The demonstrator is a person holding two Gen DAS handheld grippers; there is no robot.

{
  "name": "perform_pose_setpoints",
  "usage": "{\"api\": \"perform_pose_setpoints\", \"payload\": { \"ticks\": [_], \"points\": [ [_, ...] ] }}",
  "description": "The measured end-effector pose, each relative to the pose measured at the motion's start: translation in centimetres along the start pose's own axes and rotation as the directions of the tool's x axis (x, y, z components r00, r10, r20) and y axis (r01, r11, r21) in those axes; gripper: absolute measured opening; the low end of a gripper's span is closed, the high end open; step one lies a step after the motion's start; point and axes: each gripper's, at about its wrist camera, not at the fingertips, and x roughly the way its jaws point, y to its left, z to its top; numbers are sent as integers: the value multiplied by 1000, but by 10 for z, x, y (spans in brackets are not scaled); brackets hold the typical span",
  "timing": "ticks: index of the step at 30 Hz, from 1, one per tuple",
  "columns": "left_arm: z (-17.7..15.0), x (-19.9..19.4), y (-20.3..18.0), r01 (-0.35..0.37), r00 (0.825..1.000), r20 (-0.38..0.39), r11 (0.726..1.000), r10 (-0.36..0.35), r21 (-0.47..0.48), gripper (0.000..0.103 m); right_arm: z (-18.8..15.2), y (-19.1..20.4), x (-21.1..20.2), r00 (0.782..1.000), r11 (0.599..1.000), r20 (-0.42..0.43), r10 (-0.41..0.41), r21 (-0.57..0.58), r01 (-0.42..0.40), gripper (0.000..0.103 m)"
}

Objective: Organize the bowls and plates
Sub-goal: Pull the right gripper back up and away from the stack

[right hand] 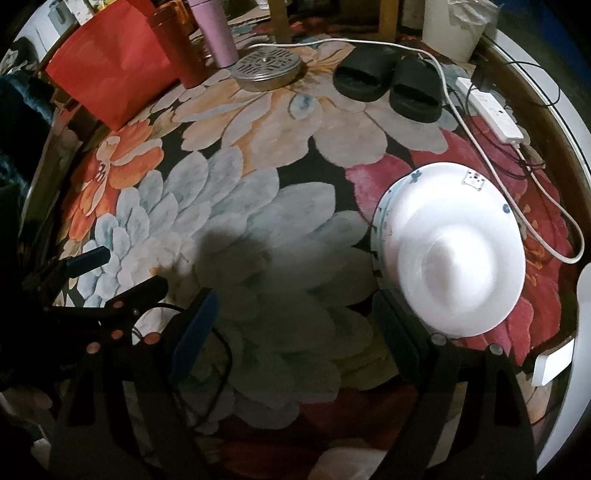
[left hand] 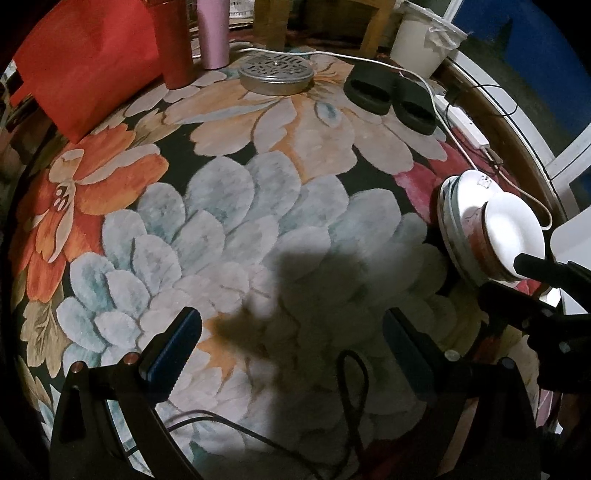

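Observation:
A stack of white plates (right hand: 443, 199) with a bowl (right hand: 461, 266) on top sits on the red-flowered part of the rug, glaring white under the light. In the left wrist view the same stack (left hand: 458, 206) stands at the far right, and its bowl (left hand: 513, 229) shows a reddish outer wall. My right gripper (right hand: 295, 328) is open over the rug just left of the stack, with nothing between its fingers. My left gripper (left hand: 291, 350) is open too, over the pale blue flowers, and holds nothing. Each gripper shows in the other's view: right gripper (left hand: 517, 280), left gripper (right hand: 122, 273).
A floral rug (left hand: 229, 206) covers the floor. At the back stand a red bag (left hand: 85, 62), red and pink tumblers (left hand: 212, 33), a round metal tin (left hand: 275, 74), black slippers (left hand: 391, 96) and a white bucket (left hand: 421, 40). A white cable and power strip (right hand: 491, 110) lie right of the stack.

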Motion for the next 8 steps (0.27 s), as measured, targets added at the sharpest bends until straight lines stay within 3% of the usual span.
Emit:
{"api": "perform_pose_setpoints", "payload": {
  "ticks": [8],
  "points": [
    [-14,3,18,6,1000,-19,999,-7,-32,96,-3,15,9,1000,1000,-23,8,-22,-8,87]
  ]
}}
